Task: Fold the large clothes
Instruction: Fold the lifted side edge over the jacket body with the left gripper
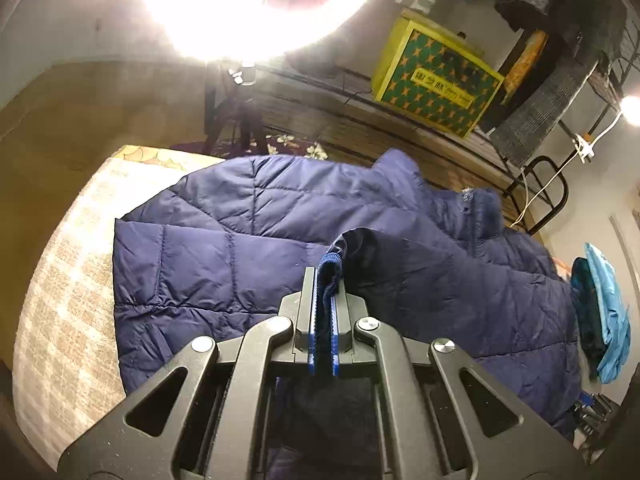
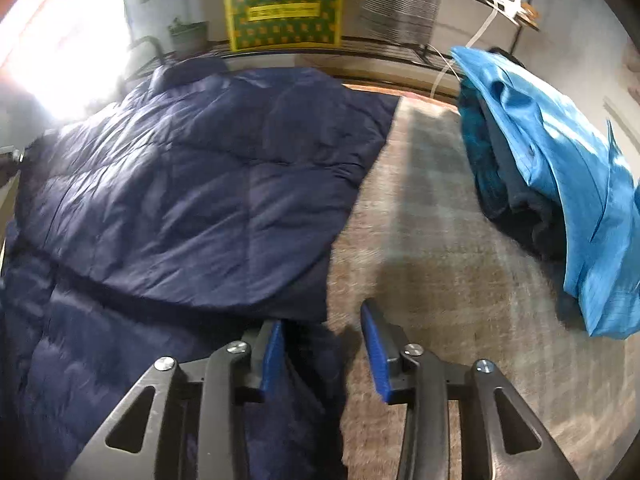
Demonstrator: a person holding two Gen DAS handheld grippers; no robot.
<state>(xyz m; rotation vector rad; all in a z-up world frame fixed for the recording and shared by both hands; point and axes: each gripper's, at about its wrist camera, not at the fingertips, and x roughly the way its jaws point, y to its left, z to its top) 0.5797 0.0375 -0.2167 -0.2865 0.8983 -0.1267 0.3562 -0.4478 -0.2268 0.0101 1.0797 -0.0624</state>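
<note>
Navy quilted puffer jacket [image 1: 248, 240] fills the middle of the left wrist view, spread over a beige woven bed cover [image 1: 60, 280] that runs down the left of the frame. Our left claw [image 1: 324, 280] is pressed together on the jacket's ribbed blue cuff [image 1: 330, 270], so the sleeve [image 1: 400, 256] hangs from it across the body; we judge this grip is there to carry the sleeve inward for a fold. In the right wrist view the jacket [image 2: 192, 184] lies across the left and centre, with bare bed cover [image 2: 432, 240] to its right. Our right claw [image 2: 322, 328] is spread, straddling the jacket's near edge at the bottom centre: dark fabric lies between the blue pads [image 2: 376, 352], but they do not press on it. A bright blue satin garment [image 2: 560, 184] is heaped at the right, well apart from the jacket. A yellow-and-green patterned box [image 2: 282, 8] stands at the top centre.
</note>
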